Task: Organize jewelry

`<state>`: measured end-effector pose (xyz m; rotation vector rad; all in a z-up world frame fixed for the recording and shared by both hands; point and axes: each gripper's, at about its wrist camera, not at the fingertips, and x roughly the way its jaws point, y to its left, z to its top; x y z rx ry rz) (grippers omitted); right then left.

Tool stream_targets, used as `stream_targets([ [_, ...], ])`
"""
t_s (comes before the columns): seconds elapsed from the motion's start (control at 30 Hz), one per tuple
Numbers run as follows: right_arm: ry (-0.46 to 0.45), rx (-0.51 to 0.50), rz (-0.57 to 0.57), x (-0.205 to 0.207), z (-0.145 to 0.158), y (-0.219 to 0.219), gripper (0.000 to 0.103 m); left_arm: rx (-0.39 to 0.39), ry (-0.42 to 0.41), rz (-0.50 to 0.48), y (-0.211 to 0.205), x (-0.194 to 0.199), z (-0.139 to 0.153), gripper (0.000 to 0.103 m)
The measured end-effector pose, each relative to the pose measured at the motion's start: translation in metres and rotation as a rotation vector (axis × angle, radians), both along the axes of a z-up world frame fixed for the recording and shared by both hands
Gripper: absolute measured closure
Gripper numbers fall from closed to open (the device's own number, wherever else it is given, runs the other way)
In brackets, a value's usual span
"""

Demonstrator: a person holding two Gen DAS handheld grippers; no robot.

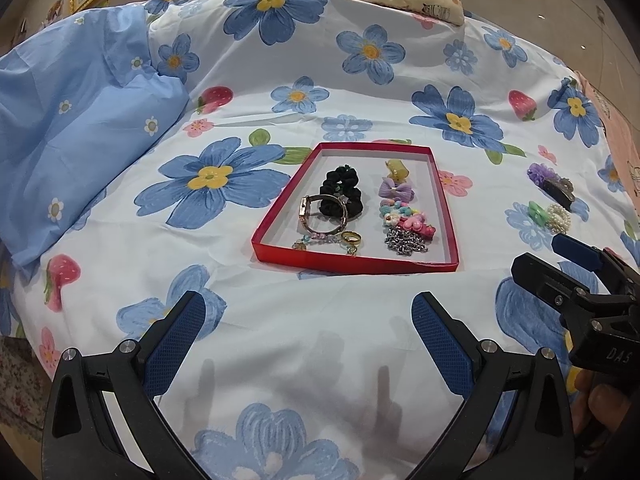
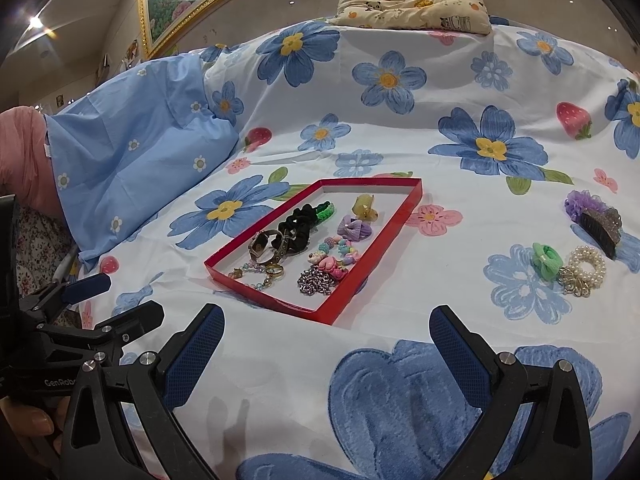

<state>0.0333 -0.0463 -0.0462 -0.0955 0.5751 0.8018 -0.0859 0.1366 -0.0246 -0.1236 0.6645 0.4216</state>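
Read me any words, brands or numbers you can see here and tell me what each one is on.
"DAS": on the black body of the right gripper, seen from the left wrist view.
"GenRobo", cut off at the edge: on the black body of the left gripper, seen from the right wrist view.
Cartoon-print cushion: any lettering too small to read.

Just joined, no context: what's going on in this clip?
A person is sorting jewelry on a floral bedspread with two handheld grippers. Most pieces already lie in the red tray. A purple hair claw, green bow and pearl bracelet remain outside, to its right. The left gripper and right gripper both hover with jaws open and empty.
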Motion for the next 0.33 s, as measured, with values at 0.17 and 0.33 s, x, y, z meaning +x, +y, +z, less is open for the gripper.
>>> stream_targets([
  [0.17,0.003,-0.002,-0.007,0.004,0.0026,-0.0009,0.0,-0.016,0.003,-0.009,-0.0012,0.0077,-0.0013,0.0],
  [0.33,0.011,-0.006,-0.007,0.0086,0.0037,-0.0007,0.0,-0.026,0.001,-0.014,0.0029,0.0112,0.0011,0.0],
])
